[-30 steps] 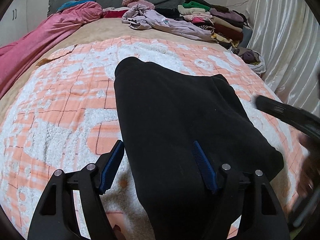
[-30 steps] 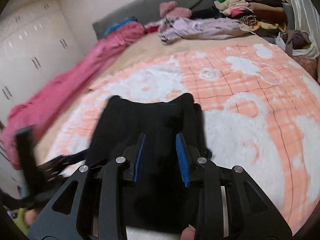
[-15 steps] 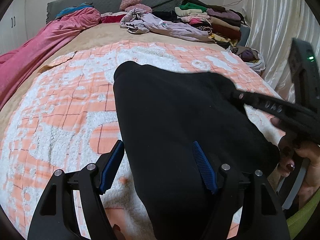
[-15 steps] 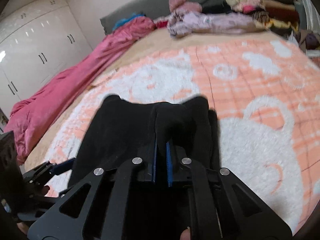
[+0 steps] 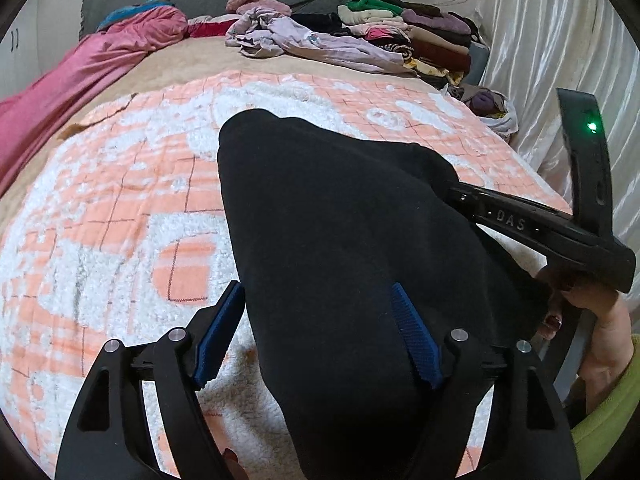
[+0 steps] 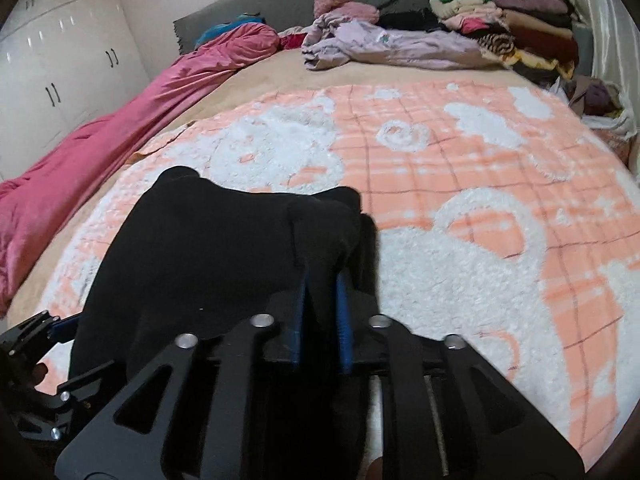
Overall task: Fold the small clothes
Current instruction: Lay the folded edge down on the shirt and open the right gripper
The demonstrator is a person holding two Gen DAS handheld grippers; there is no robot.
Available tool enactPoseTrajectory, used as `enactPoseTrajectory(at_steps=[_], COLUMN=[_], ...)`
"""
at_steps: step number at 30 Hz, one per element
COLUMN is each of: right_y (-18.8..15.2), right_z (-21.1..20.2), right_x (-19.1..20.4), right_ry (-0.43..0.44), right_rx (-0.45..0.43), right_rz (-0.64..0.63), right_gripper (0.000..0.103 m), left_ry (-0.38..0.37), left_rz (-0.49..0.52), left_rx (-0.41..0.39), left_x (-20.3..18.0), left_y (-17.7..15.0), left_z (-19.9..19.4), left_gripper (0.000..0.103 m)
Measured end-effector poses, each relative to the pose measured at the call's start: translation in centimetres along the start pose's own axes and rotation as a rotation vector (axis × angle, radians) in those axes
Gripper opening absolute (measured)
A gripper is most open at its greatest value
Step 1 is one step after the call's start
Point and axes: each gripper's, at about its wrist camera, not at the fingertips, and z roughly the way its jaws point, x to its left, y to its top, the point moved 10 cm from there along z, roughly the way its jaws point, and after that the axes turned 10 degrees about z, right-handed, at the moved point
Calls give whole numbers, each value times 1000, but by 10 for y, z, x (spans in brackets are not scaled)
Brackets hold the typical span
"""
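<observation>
A black garment [image 5: 340, 232] lies folded on the orange and white blanket [image 5: 120, 208]. My left gripper [image 5: 320, 320] is open, its blue pads straddling the garment's near left edge. My right gripper [image 6: 320, 296] is shut on a raised fold of the black garment [image 6: 208, 256] at its right edge, and the cloth bunches up between the pads. The right gripper also shows in the left wrist view [image 5: 520, 224], reaching in from the right. The left gripper shows at the lower left of the right wrist view [image 6: 36, 344].
A pink duvet [image 5: 88, 68] lies along the left side of the bed. A lilac garment [image 5: 320, 44] and a stack of folded clothes [image 5: 420, 36] sit at the far end. A white curtain [image 5: 560, 40] hangs on the right. White wardrobes [image 6: 48, 60] stand on the left.
My right gripper has moved in from the right and closed on the garment's right edge, lifting a fold. My left gripper has stayed open at the near edge.
</observation>
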Motion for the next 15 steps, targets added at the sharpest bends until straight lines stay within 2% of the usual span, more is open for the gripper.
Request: enactPoseTrajectory(at_steps=[8, 11, 15], right_y=[7, -4, -22], right_z=[-48, -62, -60], right_x=[-1, 2, 5], right_ry=[100, 179, 234], right_rx=[-48, -15, 60], right_rz=[34, 57, 101], right_gripper=[24, 28, 29], left_ry=[-34, -36, -37], left_rz=[-35, -41, -43], left_rx=[-6, -6, -3], left_x=[4, 4, 1], left_y=[-3, -4, -4], left_z=[0, -1, -1], left_gripper=[75, 75, 75])
